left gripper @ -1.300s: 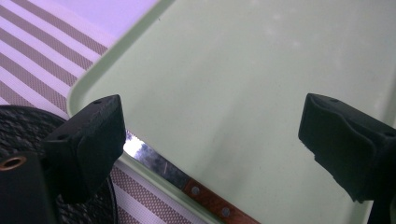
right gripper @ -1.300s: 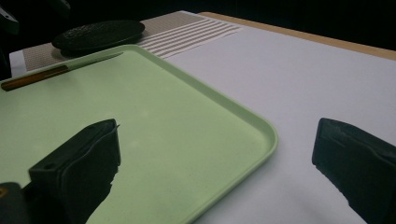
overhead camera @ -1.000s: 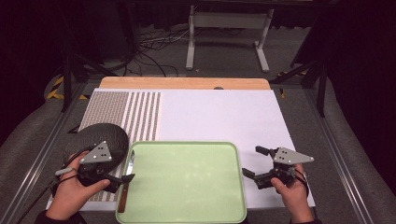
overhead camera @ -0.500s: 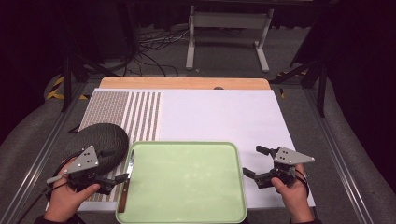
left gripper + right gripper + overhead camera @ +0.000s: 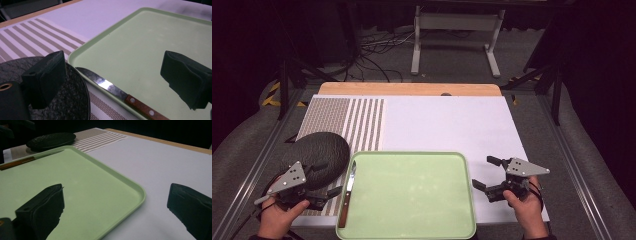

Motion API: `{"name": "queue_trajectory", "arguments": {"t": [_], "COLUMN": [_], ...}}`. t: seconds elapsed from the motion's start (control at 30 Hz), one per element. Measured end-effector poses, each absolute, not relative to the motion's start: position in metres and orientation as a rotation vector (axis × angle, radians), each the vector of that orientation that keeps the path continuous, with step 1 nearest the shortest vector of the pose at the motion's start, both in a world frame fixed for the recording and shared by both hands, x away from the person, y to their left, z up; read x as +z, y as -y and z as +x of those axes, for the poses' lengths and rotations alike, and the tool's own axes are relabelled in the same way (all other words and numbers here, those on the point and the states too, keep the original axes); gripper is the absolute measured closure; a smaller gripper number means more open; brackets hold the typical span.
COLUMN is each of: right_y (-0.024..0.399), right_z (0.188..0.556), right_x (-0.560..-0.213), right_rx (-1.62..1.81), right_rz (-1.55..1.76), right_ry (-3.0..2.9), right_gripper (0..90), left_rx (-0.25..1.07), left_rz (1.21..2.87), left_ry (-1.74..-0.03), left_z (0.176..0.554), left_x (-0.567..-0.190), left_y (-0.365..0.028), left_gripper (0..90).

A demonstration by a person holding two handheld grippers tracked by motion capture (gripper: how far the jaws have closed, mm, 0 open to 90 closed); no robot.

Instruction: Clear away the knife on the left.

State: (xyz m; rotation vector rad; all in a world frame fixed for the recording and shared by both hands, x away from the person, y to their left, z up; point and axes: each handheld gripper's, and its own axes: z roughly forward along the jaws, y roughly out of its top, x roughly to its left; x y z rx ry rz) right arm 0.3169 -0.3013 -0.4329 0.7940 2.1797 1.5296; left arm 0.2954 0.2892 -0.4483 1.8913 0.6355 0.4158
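knife (image 5: 117,93) sits between left gripper (image 5: 112,80) jaws, spread wide, empty; it lies on green tray's (image 5: 412,230) left rim, beside dark plate (image 5: 319,152). likely pick: close on wooden handle, not blade. right gripper (image 5: 488,176) open, idle, right of tray.

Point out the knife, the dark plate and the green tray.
knife (image 5: 140,106), left gripper view, on its wooden handle.
dark plate (image 5: 319,152), high view, on its bare middle.
green tray (image 5: 138,192), right gripper view, on its corner rim.
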Motion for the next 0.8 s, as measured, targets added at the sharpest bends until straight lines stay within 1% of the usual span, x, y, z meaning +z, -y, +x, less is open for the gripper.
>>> {"name": "queue_trajectory", "arguments": {"t": [0.13, 0.33, 0.8], "right_y": [0.302, 0.303, 0.305], "right_z": [0.317, 0.317, 0.317], "right_x": [-0.433, -0.434, -0.434], "right_rx": [1.529, 1.531, 1.539], "right_rz": [0.796, 0.799, 0.800], "right_ry": [-2.179, -2.174, -2.163], "right_gripper": [1.7, 1.7, 1.6], "left_rx": [0.443, 0.421, 0.426], "left_rz": [1.875, 1.826, 1.815], "left_ry": [-0.674, -0.711, -0.730], "left_z": [0.292, 0.293, 0.294], "left_x": [-0.456, -0.466, -0.466], "left_y": [-0.299, -0.309, -0.311], "left_gripper": [7.6, 7.6, 6.8]}}
